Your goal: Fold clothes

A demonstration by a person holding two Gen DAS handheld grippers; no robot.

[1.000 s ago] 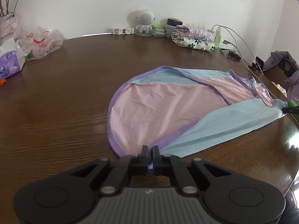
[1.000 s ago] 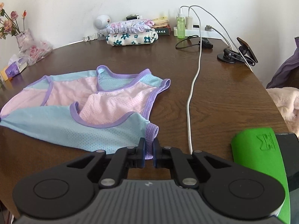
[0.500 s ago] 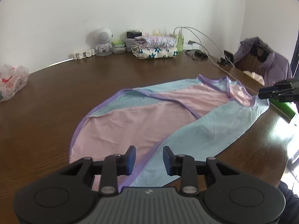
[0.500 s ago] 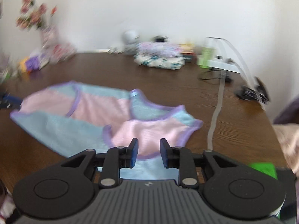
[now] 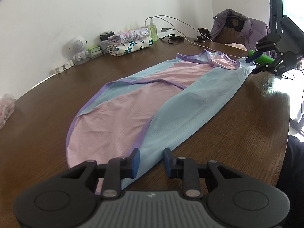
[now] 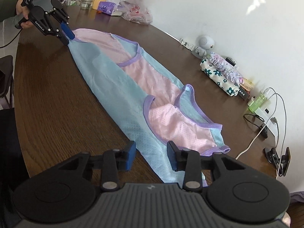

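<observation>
Fabric of the pink and blue garment (image 5: 155, 104) lies stretched flat on the counter (image 5: 237, 133) between the two tongs. The left tongs (image 5: 151, 160) and right tongs (image 6: 151, 156) have just been opening; each stands apart over a blue corner, not pressing it. If they close too high, a corner could slip and the fold go crooked.

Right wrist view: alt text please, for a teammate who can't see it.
A pink, blue and purple garment lies folded lengthwise on a brown table. The right tool is open over its near end, and the left tool sits at the far end.
</observation>
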